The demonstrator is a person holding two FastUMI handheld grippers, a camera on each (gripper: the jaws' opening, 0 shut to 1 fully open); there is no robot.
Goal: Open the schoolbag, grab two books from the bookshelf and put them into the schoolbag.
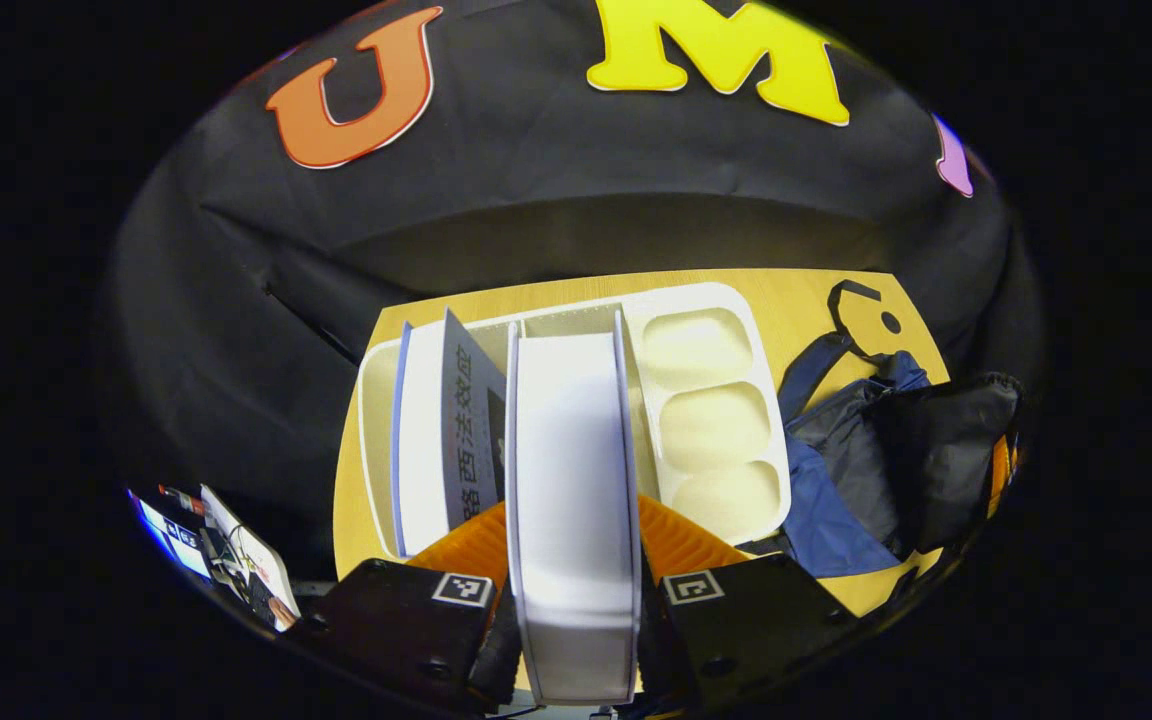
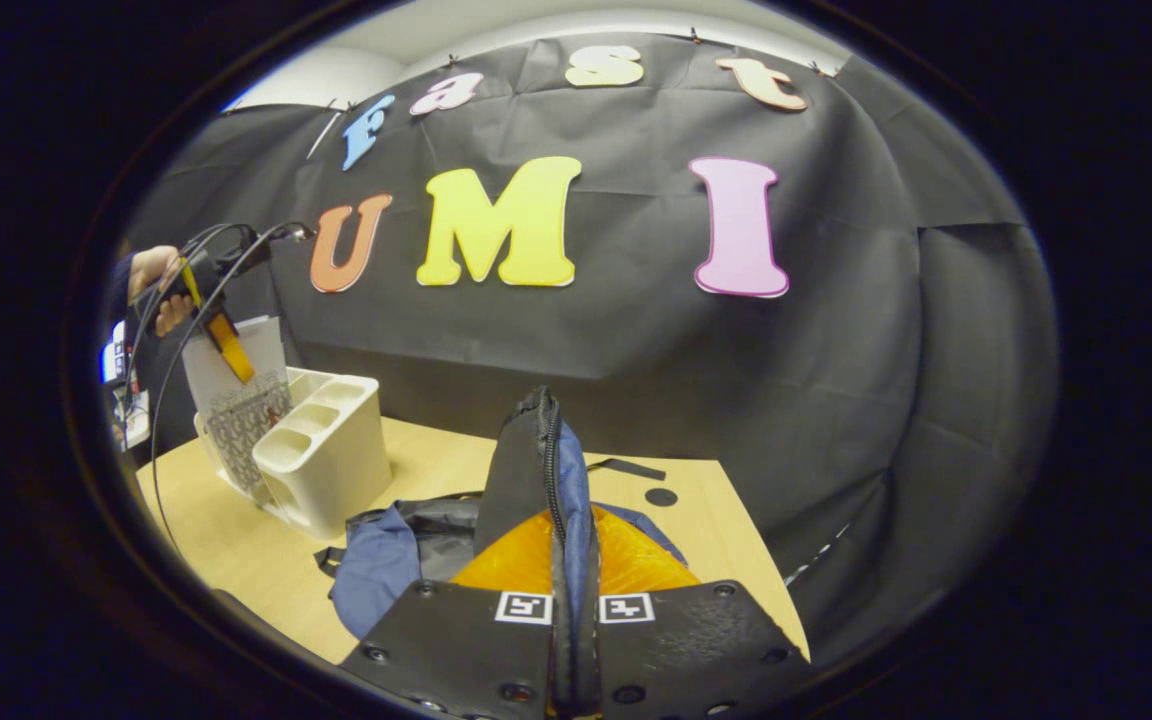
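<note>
Left gripper view: the left gripper (image 1: pixel 573 590) is clamped on a white book (image 1: pixel 572 480), both orange fingers (image 1: pixel 471 545) pressing its covers. The book stands on edge above the white bookshelf (image 1: pixel 706 300), a compartmented rack on the wooden table (image 1: pixel 796 300). A second book (image 1: pixel 441 430) leans in the rack at 9 o'clock from the held one. The schoolbag (image 1: pixel 876 450), blue and black, lies at 3 o'clock, just beside the rack.

Right gripper view: the right gripper (image 2: pixel 573 600) is clenched on the schoolbag's (image 2: pixel 526 470) zippered edge, lifting it upright between both fingers. At 10 o'clock the rack (image 2: pixel 321 450) stands on the table (image 2: pixel 436 460); above it, the other gripper (image 2: pixel 226 345), held by a hand (image 2: pixel 151 270), grasps the book (image 2: pixel 236 400) tilted over the rack.
</note>
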